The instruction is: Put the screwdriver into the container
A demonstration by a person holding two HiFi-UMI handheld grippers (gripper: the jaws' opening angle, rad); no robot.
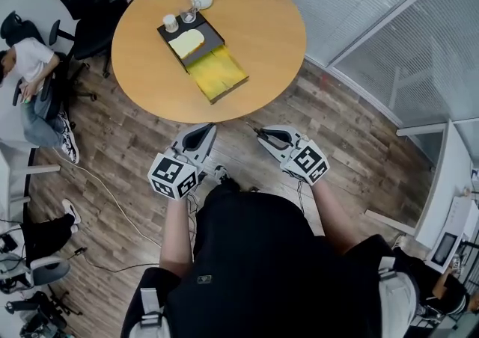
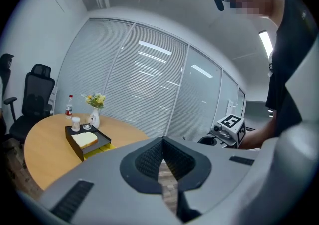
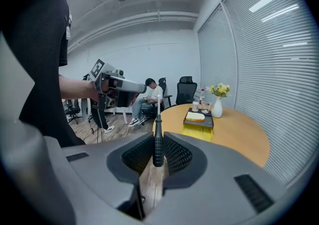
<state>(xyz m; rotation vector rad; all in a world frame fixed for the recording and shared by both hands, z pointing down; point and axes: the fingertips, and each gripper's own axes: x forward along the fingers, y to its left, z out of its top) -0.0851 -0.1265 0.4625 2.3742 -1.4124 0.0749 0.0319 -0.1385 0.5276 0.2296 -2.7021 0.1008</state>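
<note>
Holding the screwdriver (image 3: 158,139), short of the table (image 1: 262,22)
Right gripper (image 3: 157,150) clamps it (left gripper (image 2: 162,144) closed, empty); placing into container (image 1: 218,75) remains.

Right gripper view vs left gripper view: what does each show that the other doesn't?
Only the right gripper view: the screwdriver clamped upright in the right gripper, and a seated person beyond the table. Only the left gripper view: the left gripper, its jaws shut on nothing. Both: the round table, the black tray with bread, the yellow container and the flower vase.
</note>
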